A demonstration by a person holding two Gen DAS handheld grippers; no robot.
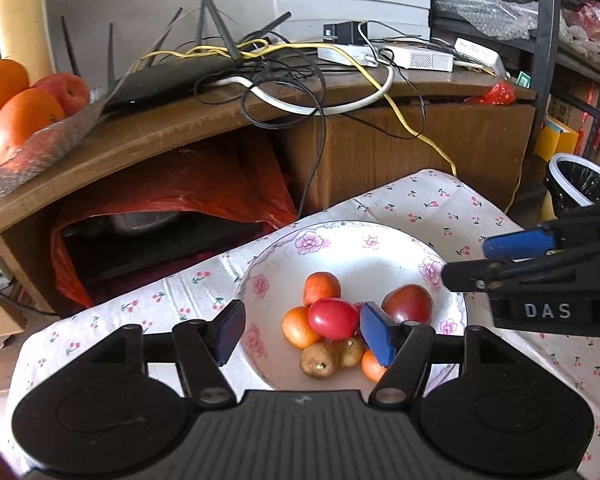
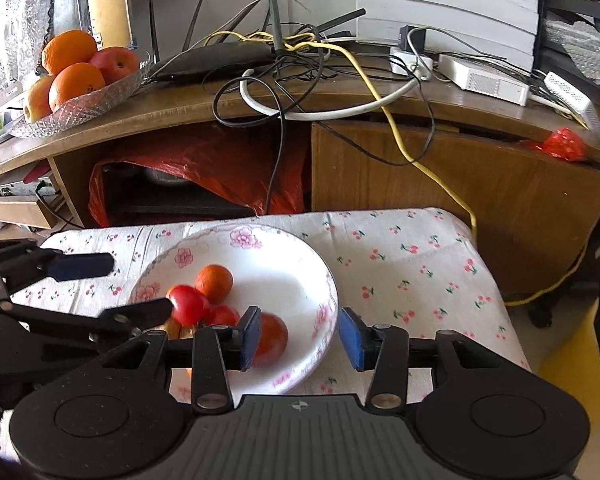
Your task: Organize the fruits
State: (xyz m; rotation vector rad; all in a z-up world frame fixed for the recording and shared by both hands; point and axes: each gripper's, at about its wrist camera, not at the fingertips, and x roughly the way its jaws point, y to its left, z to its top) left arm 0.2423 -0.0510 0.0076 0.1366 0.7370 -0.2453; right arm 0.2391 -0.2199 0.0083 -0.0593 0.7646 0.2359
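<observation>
A white bowl [image 1: 352,248] with pink flowers on its rim sits on a table cloth [image 2: 412,264] that has little cherries printed on it. Inside the bowl is a small pile of fruit: a shiny red tomato [image 1: 333,318], a dark red plum [image 1: 408,304], little orange fruits [image 1: 321,287] and two small brown ones [image 1: 319,361]. The left gripper [image 1: 303,333] hangs over the near side of the bowl and points down at the pile. Its blue fingers are wide apart and hold nothing, and the red tomato sits between them. The right gripper [image 2: 300,338] hangs over the right edge of the bowl. Its jaws are open too, and the bowl's rim is between them. Each gripper shows up at the side in the other one's camera. Behind the table is a wooden shelf [image 2: 228,104] with tangled wires [image 2: 300,76] and a glass dish [image 2: 80,108] of big oranges and apples.
</observation>
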